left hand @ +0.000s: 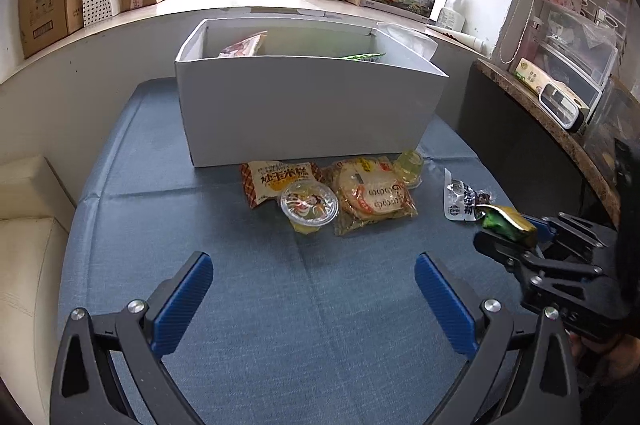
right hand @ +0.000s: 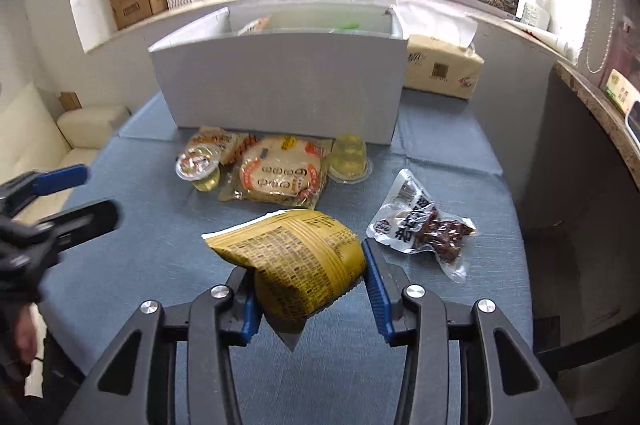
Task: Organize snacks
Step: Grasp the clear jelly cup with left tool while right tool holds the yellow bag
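My right gripper [right hand: 308, 279] is shut on a yellow snack packet [right hand: 296, 257] and holds it above the blue cloth; it also shows in the left wrist view [left hand: 506, 225]. My left gripper [left hand: 314, 289] is open and empty above the cloth. A white box [left hand: 308, 113] with some snacks inside stands at the back. In front of it lie an orange rice-cake packet [left hand: 276, 181], a jelly cup [left hand: 309, 206], a round cracker packet [left hand: 372, 195], a second jelly cup [left hand: 409, 167] and a clear packet of dark dried meat [right hand: 420, 225].
A tissue pack [right hand: 442, 67] lies right of the box. Cardboard boxes [left hand: 44, 5] stand on the window sill. A dark counter [left hand: 560, 113] with clutter borders the table's right side. A cream sofa [left hand: 28, 265] is at the left.
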A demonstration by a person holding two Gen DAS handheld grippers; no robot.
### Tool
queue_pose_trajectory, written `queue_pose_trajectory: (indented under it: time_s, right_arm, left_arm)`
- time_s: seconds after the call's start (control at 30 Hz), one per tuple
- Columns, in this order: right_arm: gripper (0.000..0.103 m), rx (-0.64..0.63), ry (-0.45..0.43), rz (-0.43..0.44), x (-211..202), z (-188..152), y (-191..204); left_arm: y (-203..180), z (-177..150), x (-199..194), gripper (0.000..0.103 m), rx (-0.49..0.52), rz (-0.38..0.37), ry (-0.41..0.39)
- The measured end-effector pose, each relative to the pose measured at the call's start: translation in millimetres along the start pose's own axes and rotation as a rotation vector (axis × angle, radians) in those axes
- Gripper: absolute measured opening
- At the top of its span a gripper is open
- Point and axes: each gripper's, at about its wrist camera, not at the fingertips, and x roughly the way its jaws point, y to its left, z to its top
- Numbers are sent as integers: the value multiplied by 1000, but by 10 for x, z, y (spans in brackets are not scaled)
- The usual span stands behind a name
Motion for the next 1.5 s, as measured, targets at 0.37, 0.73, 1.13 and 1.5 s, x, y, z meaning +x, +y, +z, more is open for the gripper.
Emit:
queue_pose_trajectory:
  time_s: [0.37, 0.73, 1.13, 1.5]
  right_arm:
    - [48, 113, -28, -8, -369, -128, -461]
    - [48, 165, -35, 14, -456, -188, -625]
    - [48, 149, -27, 24, -426, -181, -550]
    - [48, 89, -89, 101, -433, 133, -373]
  left_arm:
    - [-262, 291, 581, 103, 100, 66, 35]
    - [-185, 309, 861, 56, 107, 96, 70]
    - [-91, 294, 515, 52, 63, 28, 24]
    - [0, 483, -332, 52, 2, 32, -99]
